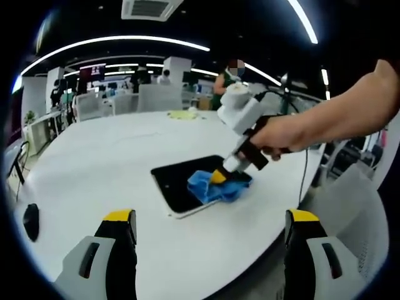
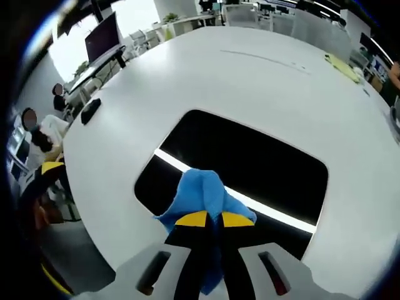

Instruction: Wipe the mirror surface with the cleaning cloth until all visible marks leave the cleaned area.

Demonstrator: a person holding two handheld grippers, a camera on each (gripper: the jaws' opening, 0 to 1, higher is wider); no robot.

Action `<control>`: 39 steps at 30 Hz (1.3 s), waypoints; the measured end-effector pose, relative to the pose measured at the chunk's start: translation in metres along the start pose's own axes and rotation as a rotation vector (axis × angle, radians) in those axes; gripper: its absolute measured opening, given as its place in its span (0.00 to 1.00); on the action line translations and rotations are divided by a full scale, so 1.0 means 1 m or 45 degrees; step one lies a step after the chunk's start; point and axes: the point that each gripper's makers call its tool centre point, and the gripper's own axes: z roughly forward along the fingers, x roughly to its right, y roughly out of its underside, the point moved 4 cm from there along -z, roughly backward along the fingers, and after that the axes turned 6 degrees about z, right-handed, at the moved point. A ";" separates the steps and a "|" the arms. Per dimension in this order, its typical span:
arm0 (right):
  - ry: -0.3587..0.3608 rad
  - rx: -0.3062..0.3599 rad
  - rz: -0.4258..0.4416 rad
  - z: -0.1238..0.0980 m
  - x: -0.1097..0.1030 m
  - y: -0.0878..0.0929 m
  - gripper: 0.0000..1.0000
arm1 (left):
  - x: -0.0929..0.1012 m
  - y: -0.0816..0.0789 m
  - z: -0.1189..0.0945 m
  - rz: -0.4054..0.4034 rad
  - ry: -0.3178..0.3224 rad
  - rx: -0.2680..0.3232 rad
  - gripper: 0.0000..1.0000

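The right gripper (image 2: 209, 220) has its fingers clamped on the blue cloth (image 2: 200, 194), pressing it onto the mirror (image 2: 250, 162), which lies flat near the counter (image 1: 94, 162) edge. The left gripper (image 1: 209, 234) hovers with fingers wide, holding nothing. Risk: the unbraced mirror may slide toward the edge under the wiping pressure.

Right hand-held gripper (image 1: 220, 177) pressing blue cloth (image 1: 215, 187) onto dark mirror (image 1: 181, 181), white table (image 1: 112, 156), left hand-held gripper (image 1: 211, 226) jaws apart
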 end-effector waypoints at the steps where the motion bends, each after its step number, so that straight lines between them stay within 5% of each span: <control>1: -0.006 0.001 -0.004 0.001 -0.003 -0.001 0.02 | 0.000 0.000 0.000 0.001 -0.001 0.000 1.00; 22: -0.091 -0.016 -0.153 0.020 -0.054 -0.020 0.02 | 0.001 0.002 0.000 0.004 0.008 -0.010 1.00; 39: -0.120 -0.012 -0.201 0.023 -0.063 -0.024 0.02 | 0.000 0.001 0.000 0.009 0.001 -0.005 1.00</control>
